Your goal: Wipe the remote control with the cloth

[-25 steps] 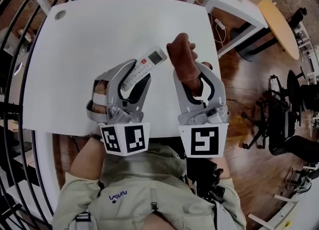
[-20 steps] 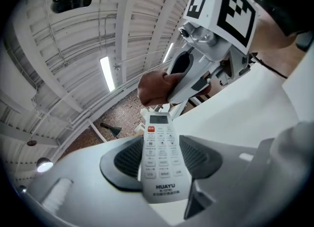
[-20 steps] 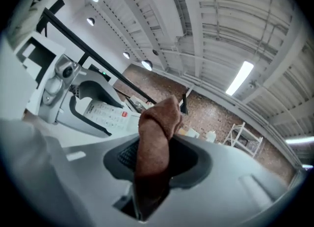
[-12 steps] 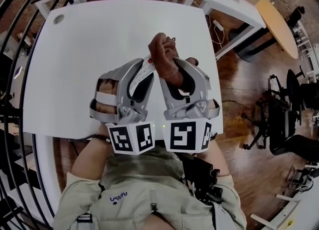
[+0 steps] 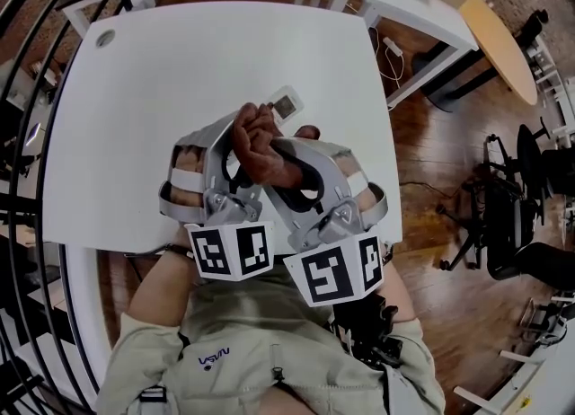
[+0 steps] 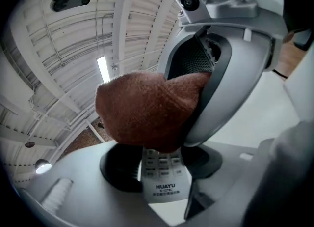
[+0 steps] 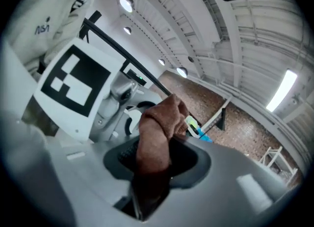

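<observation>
**Fig. Wiping pass, cloth on the keypad.** The left gripper point(image 6: 159, 166) is clamped on the remote control point(image 6: 160, 178). Its 2 jaws press the long edges near the branded end and hold the remote over the near part of the white table point(image 5: 180, 63). The right gripper point(image 7: 156, 158) is clamped on the brown cloth point(image 7: 153, 123), which stands out from between its jaws as a bunched wad.

In the head view the right gripper reaches in from 4 o'clock and crosses over the left. The wad lies on the remote's face, and only the remote's far end pokes out, at 1 o'clock of the cloth. In the left gripper view the cloth covers the buttons at 12 o'clock of the jaws. A few rows next to the pads are bare.

**Doing the step well (judgement).**
- The remote is gripped at 1 end only, so pressure from the cloth probably levers it about the 2 pads. Light strokes along its long axis suit better than hard sideways rubs.
- The bare rows beside the left jaws need a pass, stopping short of the pads so the wad does not snag.
- The strip under the pads likely cannot be wiped without a new grip.
- With the grippers crossed, short strokes lessen the chance of the housings knocking.
</observation>
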